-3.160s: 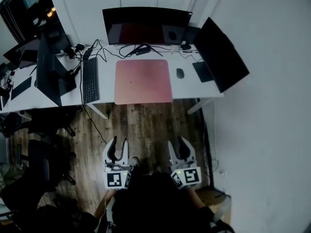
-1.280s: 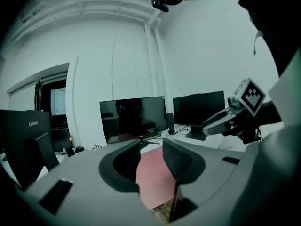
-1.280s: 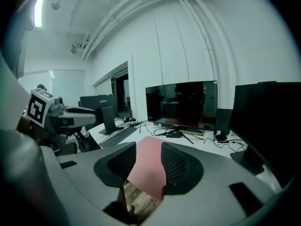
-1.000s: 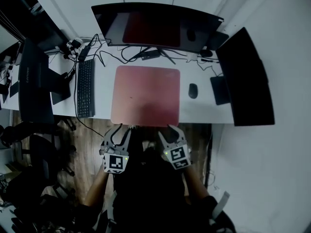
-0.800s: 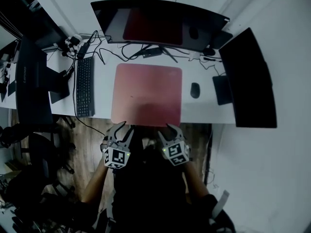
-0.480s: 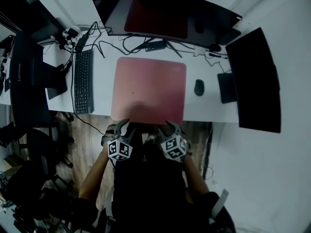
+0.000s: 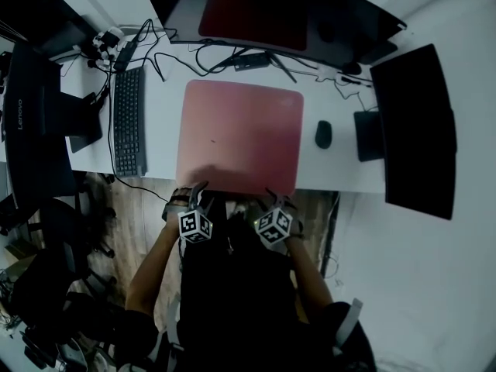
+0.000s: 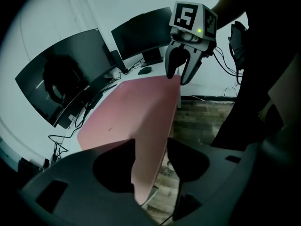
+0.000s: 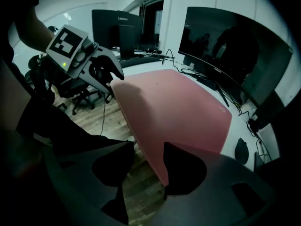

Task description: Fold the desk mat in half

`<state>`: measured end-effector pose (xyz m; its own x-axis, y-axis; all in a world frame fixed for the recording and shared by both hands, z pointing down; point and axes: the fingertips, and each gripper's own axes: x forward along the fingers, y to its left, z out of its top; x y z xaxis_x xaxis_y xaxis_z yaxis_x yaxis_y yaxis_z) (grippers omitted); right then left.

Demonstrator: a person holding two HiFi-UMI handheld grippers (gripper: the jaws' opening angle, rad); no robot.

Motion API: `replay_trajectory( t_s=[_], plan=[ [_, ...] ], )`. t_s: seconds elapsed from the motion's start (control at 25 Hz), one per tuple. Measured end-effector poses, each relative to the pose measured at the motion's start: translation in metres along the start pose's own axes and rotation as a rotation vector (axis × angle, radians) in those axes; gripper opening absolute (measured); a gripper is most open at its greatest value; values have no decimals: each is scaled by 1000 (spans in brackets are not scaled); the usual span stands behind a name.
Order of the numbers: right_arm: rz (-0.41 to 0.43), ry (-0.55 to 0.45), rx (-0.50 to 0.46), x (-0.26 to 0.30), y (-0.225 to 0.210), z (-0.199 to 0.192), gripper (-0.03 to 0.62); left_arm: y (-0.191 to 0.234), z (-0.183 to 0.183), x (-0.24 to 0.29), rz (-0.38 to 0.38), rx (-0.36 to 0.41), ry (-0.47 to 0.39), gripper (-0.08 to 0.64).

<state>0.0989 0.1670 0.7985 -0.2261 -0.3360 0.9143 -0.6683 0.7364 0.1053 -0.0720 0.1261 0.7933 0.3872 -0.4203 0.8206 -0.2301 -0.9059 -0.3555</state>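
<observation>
The pink desk mat (image 7: 240, 138) lies flat on the white worktop (image 7: 164, 142), its near edge along the worktop's front edge and its far edge just short of the cables (image 7: 232, 56) under the curved monitor (image 7: 271, 14) at the back edge. A keyboard (image 7: 129, 122) lies toward the worktop's left end, apart from the mat, and a mouse (image 7: 323, 134) sits just off the mat's right edge. The left claw (image 7: 198, 194) hangs at the mat's near left corner. Its jaws have just been opening and stand spread wide, and in the left gripper view the mat's front edge runs up between them, one jaw over the pink surface, the other out over the wooden floor (image 7: 147, 200). No pad presses on the mat. The right claw (image 7: 279, 200) is at the near right corner, its jaws likewise just opened wide. In the right gripper view they straddle the mat's front edge near that corner without pinching it.
</observation>
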Motion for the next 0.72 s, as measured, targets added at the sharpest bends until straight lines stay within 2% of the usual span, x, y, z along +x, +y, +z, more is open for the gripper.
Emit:
replay_trajectory(
  t_s=[0.16, 0.36, 0.56, 0.72],
  plan=[
    [-33, 57, -83, 12, -1, -13, 184, -10, -18, 14, -23, 49, 59, 215],
    [-91, 94, -177, 25, -6, -20, 187, -12, -30, 26, -7, 100, 111, 216],
    [-127, 133, -244, 34, -10, -27, 187, -10, -34, 35, 39, 99, 130, 213],
    [-142, 141, -263, 41, -11, -32, 187, -7, -30, 32, 54, 103, 127, 178]
  ],
)
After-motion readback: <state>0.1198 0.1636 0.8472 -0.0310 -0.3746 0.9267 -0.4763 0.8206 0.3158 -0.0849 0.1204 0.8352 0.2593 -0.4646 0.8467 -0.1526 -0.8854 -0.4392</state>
